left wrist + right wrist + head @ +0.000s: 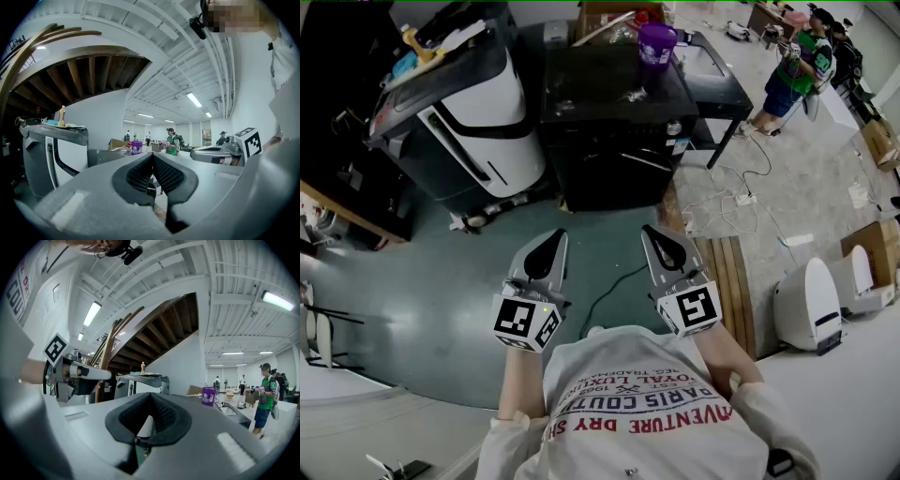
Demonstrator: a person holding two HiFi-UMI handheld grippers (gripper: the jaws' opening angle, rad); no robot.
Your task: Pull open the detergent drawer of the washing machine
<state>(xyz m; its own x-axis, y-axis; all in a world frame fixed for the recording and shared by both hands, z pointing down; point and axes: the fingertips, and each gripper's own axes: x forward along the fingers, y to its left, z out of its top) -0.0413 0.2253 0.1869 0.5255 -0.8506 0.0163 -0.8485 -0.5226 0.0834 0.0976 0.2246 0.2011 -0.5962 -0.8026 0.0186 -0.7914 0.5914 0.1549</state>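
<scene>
Head view: both claws are held level in front of the person's chest, side by side and not touching. The left claw (pixel 555 236) has its jaws pressed together on nothing, and the right claw (pixel 650 231) does too; both gripper views show the pads meeting at the tip with no object between them.

The white and dark grey washing machine (pixel 478 112) stands ahead and to the left of the left claw, well apart from it. I can't pick out the detergent drawer on it from here, since the front panel is too small and angled.

My guess is that the drawer is light moulded plastic with a smooth, slippery face. It probably sticks a little at the start and then slides easily. I'd hook a jaw under the front lip or finger recess and pull straight out, not squeeze the panel. The jaws would have to spread first.

A yellow bottle (pixel 412 42) sits on top of the machine. A black boxy cabinet (pixel 614 122) stands straight ahead of both claws, with a purple plastic cup (pixel 657 42) on it. A thin black cable (pixel 614 286) lies on the floor between the claws and a bit beyond them, which looks like a trip risk on the walk in. Wooden slats (pixel 727 281) lie to the right of the right claw. A person in a green shirt (pixel 797 66) stands far off to the right, out of the way.
</scene>
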